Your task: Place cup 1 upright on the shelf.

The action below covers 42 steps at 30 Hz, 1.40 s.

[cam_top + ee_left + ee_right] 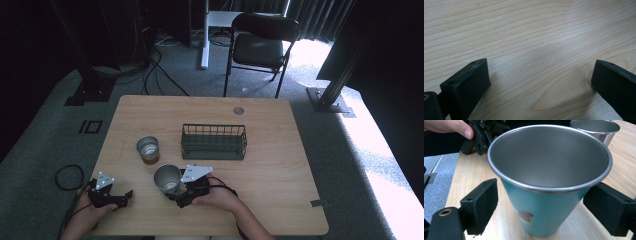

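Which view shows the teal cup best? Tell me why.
The right gripper view: the teal cup stands close between the open jaws, its colour and printed figure plain. The high view shows it small, from above. The left gripper view shows bare table.

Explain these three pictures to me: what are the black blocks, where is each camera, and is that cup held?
A person works two hand-held grippers. The high view looks down on the table: left gripper, right gripper, a wire basket, and two metal cups. The other views ride on the grippers; the black blocks are their jaws. The left gripper is open over bare wood. The right gripper is open with its jaws either side of the teal cup, with gaps both sides. The second cup stands behind.
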Each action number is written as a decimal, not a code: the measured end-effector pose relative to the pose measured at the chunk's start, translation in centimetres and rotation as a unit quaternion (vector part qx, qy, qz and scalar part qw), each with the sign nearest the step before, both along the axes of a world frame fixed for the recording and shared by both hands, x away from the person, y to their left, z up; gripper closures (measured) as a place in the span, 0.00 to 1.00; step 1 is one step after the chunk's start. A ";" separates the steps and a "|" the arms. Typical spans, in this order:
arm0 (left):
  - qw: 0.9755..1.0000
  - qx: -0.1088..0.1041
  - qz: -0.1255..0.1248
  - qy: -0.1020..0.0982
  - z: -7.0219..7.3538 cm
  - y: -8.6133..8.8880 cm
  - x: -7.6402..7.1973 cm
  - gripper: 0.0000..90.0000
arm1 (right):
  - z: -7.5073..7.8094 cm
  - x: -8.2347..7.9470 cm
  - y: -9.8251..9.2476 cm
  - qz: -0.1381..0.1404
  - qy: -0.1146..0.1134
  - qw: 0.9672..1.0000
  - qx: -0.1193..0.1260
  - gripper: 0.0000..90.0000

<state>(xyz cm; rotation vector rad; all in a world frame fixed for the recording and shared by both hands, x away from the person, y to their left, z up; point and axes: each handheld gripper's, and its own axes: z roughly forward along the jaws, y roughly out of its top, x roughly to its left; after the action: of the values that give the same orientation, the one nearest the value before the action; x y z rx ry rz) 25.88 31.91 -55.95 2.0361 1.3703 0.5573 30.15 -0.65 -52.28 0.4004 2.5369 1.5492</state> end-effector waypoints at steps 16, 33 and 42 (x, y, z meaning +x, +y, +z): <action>1.000 0.000 0.000 0.000 0.0 0.0 0.0 0.03 | -0.3 0.2 2.0 0.002 0.003 1.000 0.026 0.13; 1.000 0.000 0.000 0.000 0.0 0.0 0.0 0.03 | 2.8 0.7 1.5 -0.027 0.002 0.999 0.040 0.16; 1.000 0.000 0.000 0.000 0.0 0.0 0.0 0.03 | 4.6 1.0 0.5 -0.038 -0.009 0.998 0.043 0.16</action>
<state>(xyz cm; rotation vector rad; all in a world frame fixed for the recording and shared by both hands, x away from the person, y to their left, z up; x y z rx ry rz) 25.88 31.91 -55.94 2.0360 1.3709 0.5564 31.20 -0.12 -47.73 0.4857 2.4179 1.6289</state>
